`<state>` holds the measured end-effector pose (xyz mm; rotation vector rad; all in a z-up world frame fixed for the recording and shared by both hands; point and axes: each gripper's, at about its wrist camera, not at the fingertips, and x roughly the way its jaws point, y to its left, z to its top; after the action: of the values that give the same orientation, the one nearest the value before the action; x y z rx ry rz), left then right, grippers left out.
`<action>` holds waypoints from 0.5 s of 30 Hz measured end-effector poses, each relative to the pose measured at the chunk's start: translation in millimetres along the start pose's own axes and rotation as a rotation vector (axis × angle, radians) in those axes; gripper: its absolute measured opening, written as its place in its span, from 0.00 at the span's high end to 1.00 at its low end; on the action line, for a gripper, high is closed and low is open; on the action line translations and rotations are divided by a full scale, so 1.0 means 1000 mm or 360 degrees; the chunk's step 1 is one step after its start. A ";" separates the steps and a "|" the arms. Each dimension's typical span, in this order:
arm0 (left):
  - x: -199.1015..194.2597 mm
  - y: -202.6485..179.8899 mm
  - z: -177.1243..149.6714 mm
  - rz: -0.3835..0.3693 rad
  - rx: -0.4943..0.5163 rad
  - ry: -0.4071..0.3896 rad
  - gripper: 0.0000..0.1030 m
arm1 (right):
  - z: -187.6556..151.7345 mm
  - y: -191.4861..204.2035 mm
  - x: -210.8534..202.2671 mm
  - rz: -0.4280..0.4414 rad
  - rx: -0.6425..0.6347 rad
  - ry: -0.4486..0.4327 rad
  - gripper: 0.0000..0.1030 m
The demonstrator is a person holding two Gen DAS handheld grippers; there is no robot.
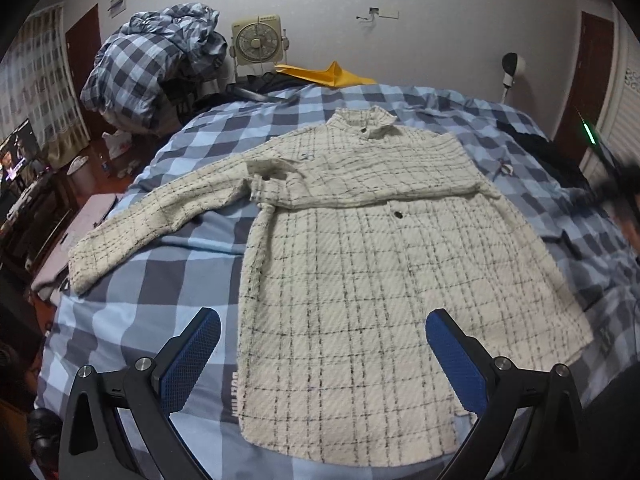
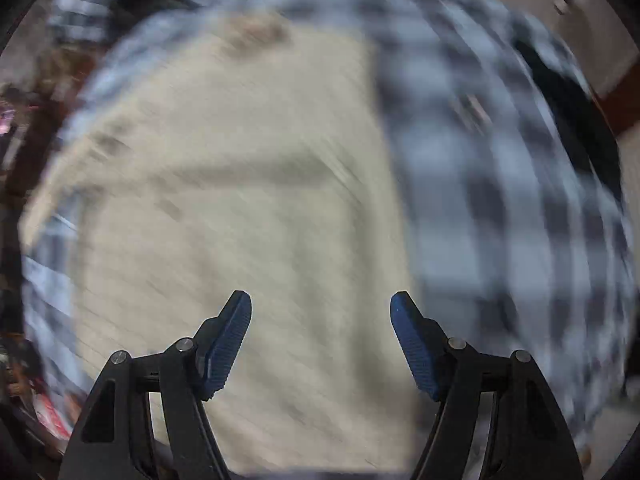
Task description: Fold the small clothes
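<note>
Cream plaid shirt (image 1: pixel 360 248) lies flat, front up, on the blue checked bedsheet (image 1: pixel 168 280), collar (image 1: pixel 370 120) at the far end, hem nearest the camera. One sleeve (image 1: pixel 160 216) stretches out to the shirt's left across the sheet; the other sleeve (image 1: pixel 360 190) is folded across the chest, cuff ending near the left side seam.

Left gripper (image 1: pixel 323 354): jaws spread wide, nothing between them. It hovers over the hem end of the shirt; the left finger (image 1: pixel 192 360) is over bare sheet just off the shirt's left edge, the right finger (image 1: pixel 456 360) over the lower right part of the shirt. Contact with fabric: cannot tell.

Right gripper (image 2: pixel 321 338): jaws also spread, empty. Right wrist view is heavily motion-blurred. Shirt (image 2: pixel 240 200) shows as a cream mass ahead of and under the fingers, with the checked sheet (image 2: pixel 500 200) to the shirt's right. The right finger sits about over the shirt's right edge; exact relation lost in the blur.

Beyond the shirt's collar: a box fan (image 1: pixel 257 40), a piled checked duvet (image 1: pixel 152 64) and a yellow item (image 1: pixel 332 74) at the bed's far edge.
</note>
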<state>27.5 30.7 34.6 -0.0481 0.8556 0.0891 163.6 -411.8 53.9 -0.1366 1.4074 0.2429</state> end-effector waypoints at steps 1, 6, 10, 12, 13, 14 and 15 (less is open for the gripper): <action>0.001 0.000 -0.001 0.0007 0.0003 0.0004 0.00 | -0.021 -0.024 0.015 -0.0006 0.0066 0.0103 0.33; 0.010 0.001 -0.004 0.0087 0.0027 0.0034 0.00 | -0.097 -0.084 0.070 0.0239 0.0348 0.0512 0.33; 0.020 0.005 -0.008 0.0140 0.0025 0.0075 0.00 | -0.118 -0.071 0.089 0.0338 0.0286 0.0613 0.33; 0.025 0.007 -0.010 0.0170 0.0021 0.0092 0.00 | -0.115 -0.059 0.095 0.0296 0.0244 0.0603 0.33; 0.028 0.008 -0.011 0.0184 0.0020 0.0097 0.00 | -0.114 -0.055 0.098 0.0284 0.0249 0.0605 0.41; 0.031 0.009 -0.011 0.0208 0.0020 0.0105 0.00 | -0.112 -0.050 0.101 0.0260 0.0240 0.0607 0.64; 0.033 0.010 -0.012 0.0230 0.0024 0.0111 0.00 | -0.112 -0.049 0.103 0.0276 0.0232 0.0614 0.77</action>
<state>38.5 41.3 1.8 0.0250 0.9291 0.2173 83.5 -476.4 -68.0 0.0639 1.8181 0.2656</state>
